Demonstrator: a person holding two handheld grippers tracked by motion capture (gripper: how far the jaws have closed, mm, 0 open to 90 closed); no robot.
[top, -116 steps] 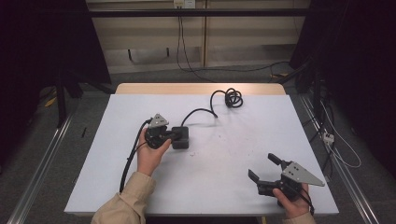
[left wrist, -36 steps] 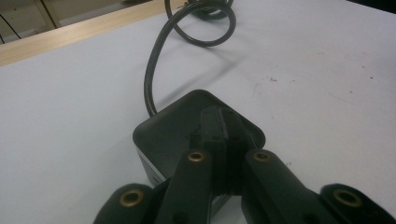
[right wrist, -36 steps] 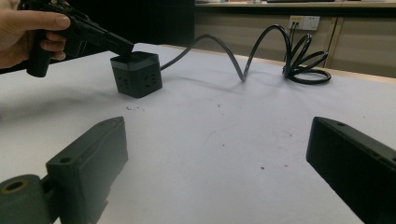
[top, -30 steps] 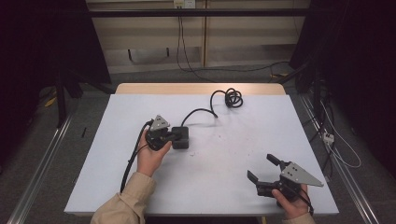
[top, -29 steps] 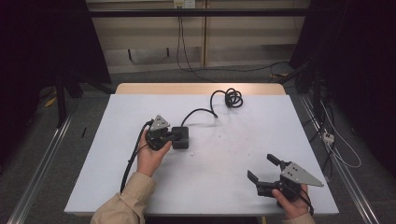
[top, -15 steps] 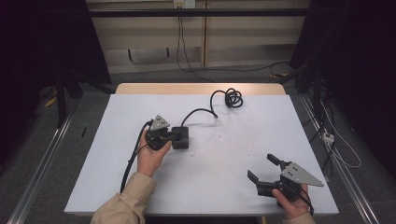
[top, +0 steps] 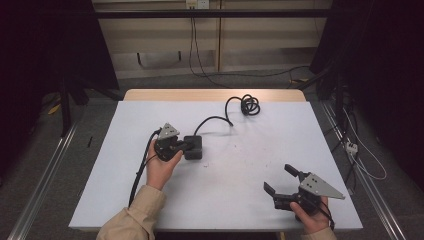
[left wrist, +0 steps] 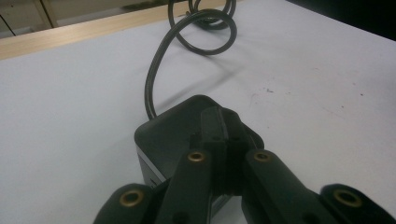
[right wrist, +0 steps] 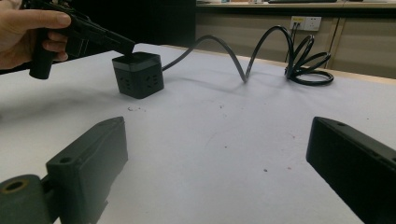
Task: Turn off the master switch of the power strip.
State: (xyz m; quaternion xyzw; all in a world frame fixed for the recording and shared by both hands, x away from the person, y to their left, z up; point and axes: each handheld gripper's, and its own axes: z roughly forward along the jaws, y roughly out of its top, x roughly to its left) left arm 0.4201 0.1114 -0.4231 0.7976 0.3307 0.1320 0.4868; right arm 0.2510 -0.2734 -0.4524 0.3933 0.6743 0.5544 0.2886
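Note:
A black cube-shaped socket block (top: 194, 148) sits left of the middle of the white table (top: 235, 200). Its black cable (top: 216, 120) runs back to a coil (top: 248, 105) near the far edge. A hand holds my left gripper (top: 184, 145) with its jaws shut together and their tips resting on the block's top (left wrist: 170, 130); nothing is between them. In the right gripper view the same shut tips (right wrist: 125, 46) touch the block (right wrist: 138, 75). My right gripper (top: 278, 178) rests near the front right corner, jaws wide open and empty (right wrist: 217, 130), pointing toward the block.
The cable arches up off the table before the coil (right wrist: 306, 63). A wooden strip (top: 215, 95) edges the table's far side. Wall sockets (right wrist: 302, 22) and loose cables lie beyond, with metal rails (top: 40, 195) on the floor on both sides.

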